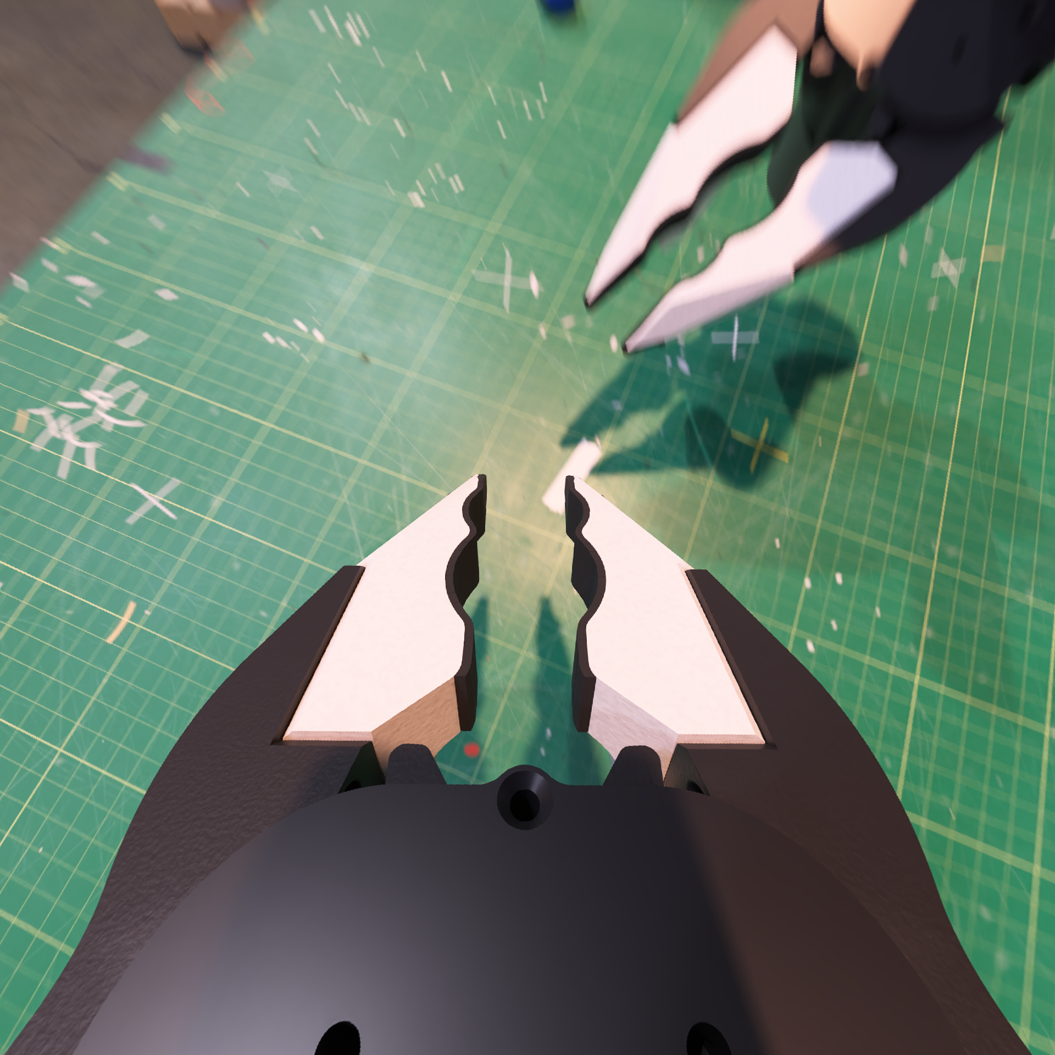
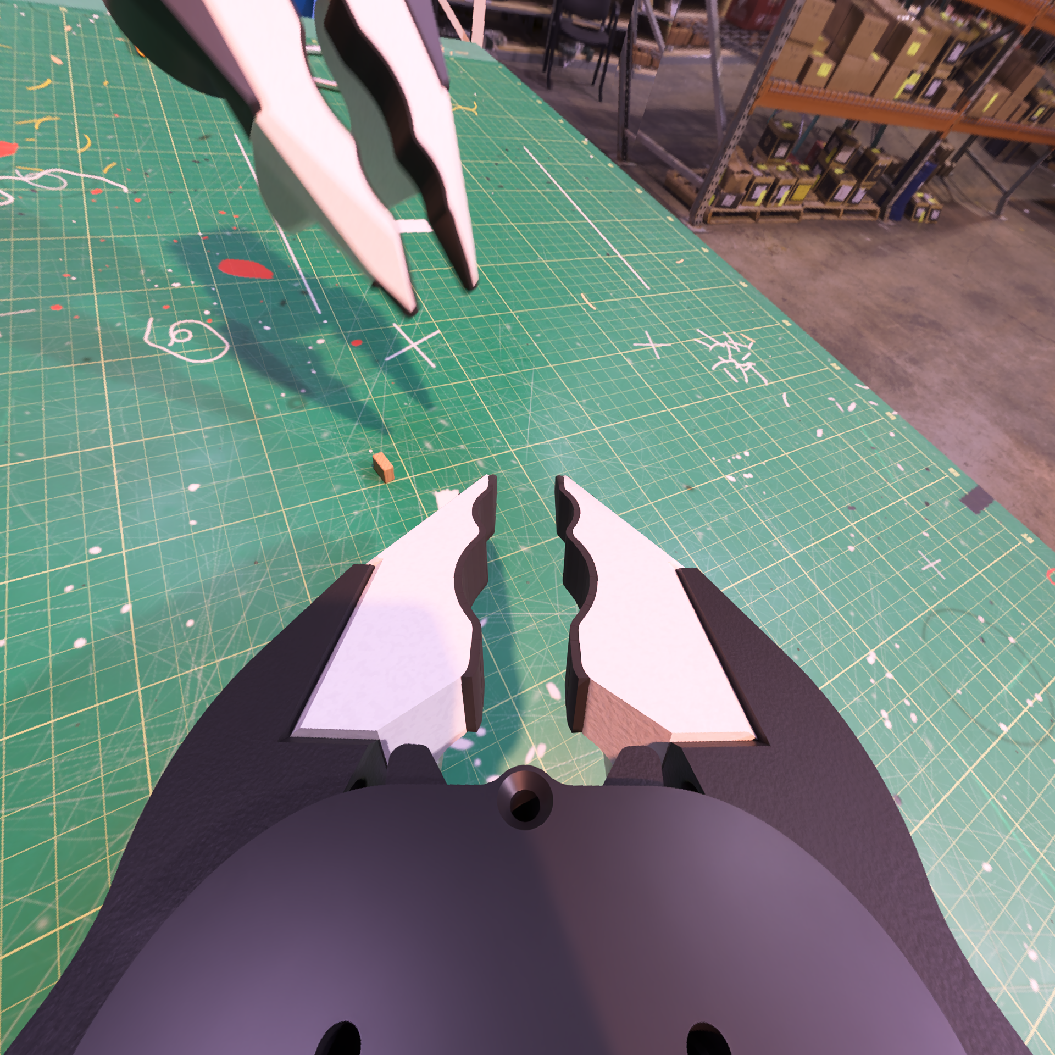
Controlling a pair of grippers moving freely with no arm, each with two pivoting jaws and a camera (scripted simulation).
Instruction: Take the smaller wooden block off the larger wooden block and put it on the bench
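A small wooden block lies by itself on the green cutting mat, just ahead and to the left of my right gripper. That gripper is open and empty, low over the mat. My left gripper is also open and empty above the mat. It also shows in the right wrist view, hovering farther off, beyond the small block. The right gripper shows in the left wrist view, at the upper right. A blurred tan wooden thing sits at the top left edge; I cannot tell whether it is the larger block.
The mat's right edge drops to a concrete floor. Shelving with boxes stands beyond it. A white strip lies on the mat by my left gripper's tips. A blue thing shows at the top edge.
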